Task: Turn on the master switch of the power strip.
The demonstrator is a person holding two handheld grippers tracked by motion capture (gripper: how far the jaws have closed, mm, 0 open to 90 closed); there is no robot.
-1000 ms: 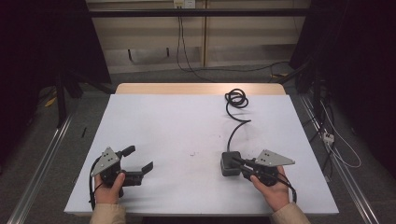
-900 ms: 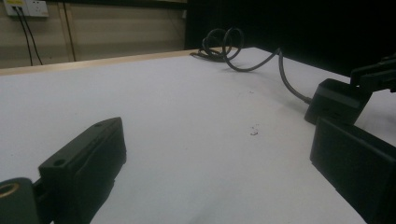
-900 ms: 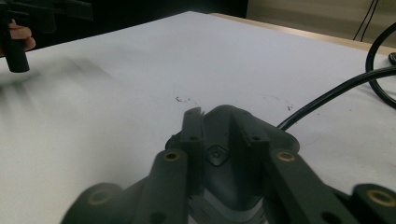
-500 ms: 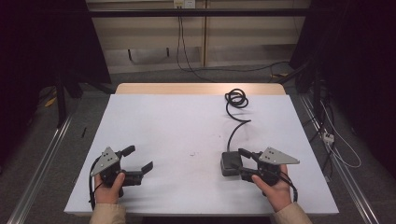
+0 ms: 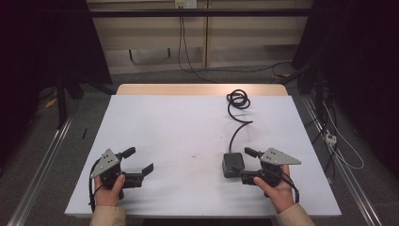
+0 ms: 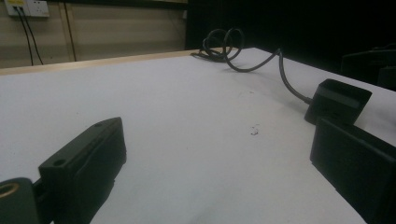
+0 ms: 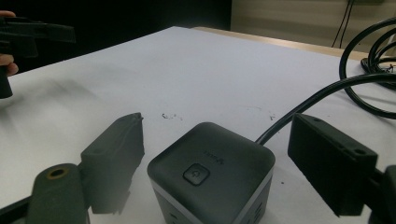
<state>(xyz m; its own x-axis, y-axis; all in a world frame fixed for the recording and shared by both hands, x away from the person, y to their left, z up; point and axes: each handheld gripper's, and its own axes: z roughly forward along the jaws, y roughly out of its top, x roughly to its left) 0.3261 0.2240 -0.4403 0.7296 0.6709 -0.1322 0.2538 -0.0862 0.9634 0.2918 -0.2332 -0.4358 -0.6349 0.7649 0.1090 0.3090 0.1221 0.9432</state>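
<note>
right hand-held gripper (image 7: pixel 212 154), just opening, straddles cube (image 7: pixel 212 170) on white table (image 5: pixel 179 127) in dark room.

Dim, dark surroundings; blurred near foreground

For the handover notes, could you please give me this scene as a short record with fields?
Surface: white table
Object: dark power cube with a button on top, standing on the table
Cable: black cable running from the cube to a coil at the far edge
Right gripper: jaws have just been opening; they stand on either side of the cube, pads clear of it
Left gripper: open, nothing between the jaws, resting at the near left
</note>
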